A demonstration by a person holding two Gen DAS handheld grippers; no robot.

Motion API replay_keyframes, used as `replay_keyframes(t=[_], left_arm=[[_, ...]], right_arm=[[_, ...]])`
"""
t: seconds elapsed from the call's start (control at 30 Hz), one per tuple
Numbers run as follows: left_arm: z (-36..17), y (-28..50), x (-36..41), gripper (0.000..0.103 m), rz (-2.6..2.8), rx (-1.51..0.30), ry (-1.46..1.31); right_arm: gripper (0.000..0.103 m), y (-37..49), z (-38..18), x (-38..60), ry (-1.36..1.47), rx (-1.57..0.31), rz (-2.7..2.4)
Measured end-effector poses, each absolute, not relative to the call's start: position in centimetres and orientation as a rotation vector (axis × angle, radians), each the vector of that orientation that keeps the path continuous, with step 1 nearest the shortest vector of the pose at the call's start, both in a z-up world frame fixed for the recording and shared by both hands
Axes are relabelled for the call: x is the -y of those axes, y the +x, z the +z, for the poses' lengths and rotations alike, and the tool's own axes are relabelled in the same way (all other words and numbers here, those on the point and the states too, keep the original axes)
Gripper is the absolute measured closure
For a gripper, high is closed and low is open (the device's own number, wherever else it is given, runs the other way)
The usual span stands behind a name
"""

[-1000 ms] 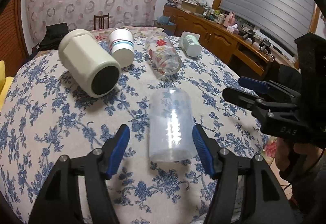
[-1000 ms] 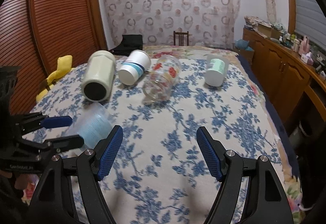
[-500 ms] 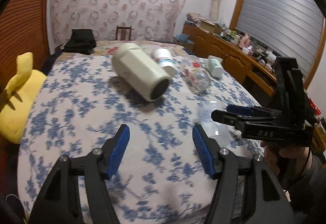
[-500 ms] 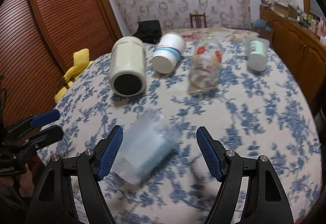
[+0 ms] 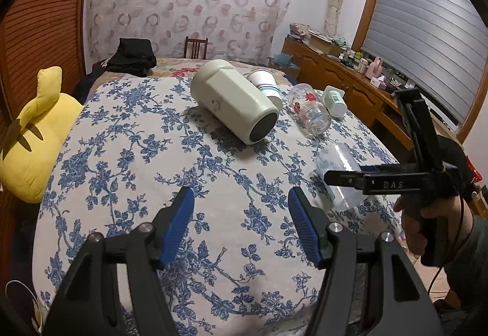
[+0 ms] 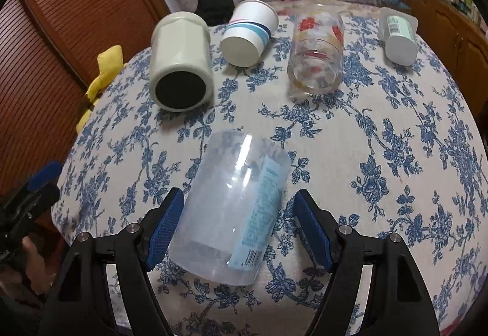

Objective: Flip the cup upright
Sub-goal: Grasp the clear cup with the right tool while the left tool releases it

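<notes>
A clear plastic cup (image 6: pixel 235 207) with a light blue label lies on its side on the blue-flowered tablecloth. My right gripper (image 6: pixel 239 229) is open, with one blue pad on each side of the cup; contact with the left pad cannot be told. The cup also shows in the left wrist view (image 5: pixel 338 174), partly hidden behind the right gripper (image 5: pixel 332 175). My left gripper (image 5: pixel 241 223) is open and empty above bare cloth, to the left of the cup.
Farther back lie several more containers on their sides: a cream canister (image 6: pixel 180 61), a white paper cup (image 6: pixel 248 32), a flowered glass (image 6: pixel 317 58) and a small white bottle (image 6: pixel 398 37). A yellow cushion (image 5: pixel 33 137) sits at the left edge. A wooden sideboard (image 5: pixel 344 76) stands at right.
My right gripper has moved in over the clear cup, which now lies between its pads. My left gripper has drawn away to the left, off the cup.
</notes>
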State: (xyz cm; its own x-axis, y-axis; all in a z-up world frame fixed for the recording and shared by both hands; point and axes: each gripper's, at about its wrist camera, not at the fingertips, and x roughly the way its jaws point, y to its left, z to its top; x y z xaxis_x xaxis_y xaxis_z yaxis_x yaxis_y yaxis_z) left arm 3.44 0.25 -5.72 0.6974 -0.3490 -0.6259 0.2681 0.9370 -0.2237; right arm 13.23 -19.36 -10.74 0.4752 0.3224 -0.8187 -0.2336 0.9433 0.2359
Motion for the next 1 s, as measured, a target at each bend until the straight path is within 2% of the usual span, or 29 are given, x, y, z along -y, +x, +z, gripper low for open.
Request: replay_keyframes(t=[0.37, 0.47, 1.0], left_arm=[[-5.6, 3.2, 0.4, 0.04, -0.355, -0.718, -0.104], [-5.6, 3.2, 0.4, 0.04, -0.357, -0.716, -0.101], [-5.3, 3.8, -0.5, 0.04, -0.31, -0.699, -0.106]], right_arm=[[0.027, 16.5, -11.3, 18.3, 0.055, -1.175, 0.354], [0.039, 16.8, -11.1, 18.1, 0.013, -1.177, 0.351], [0.041, 16.4, -7.0, 17.3, -0.134, -0.809, 0.407]])
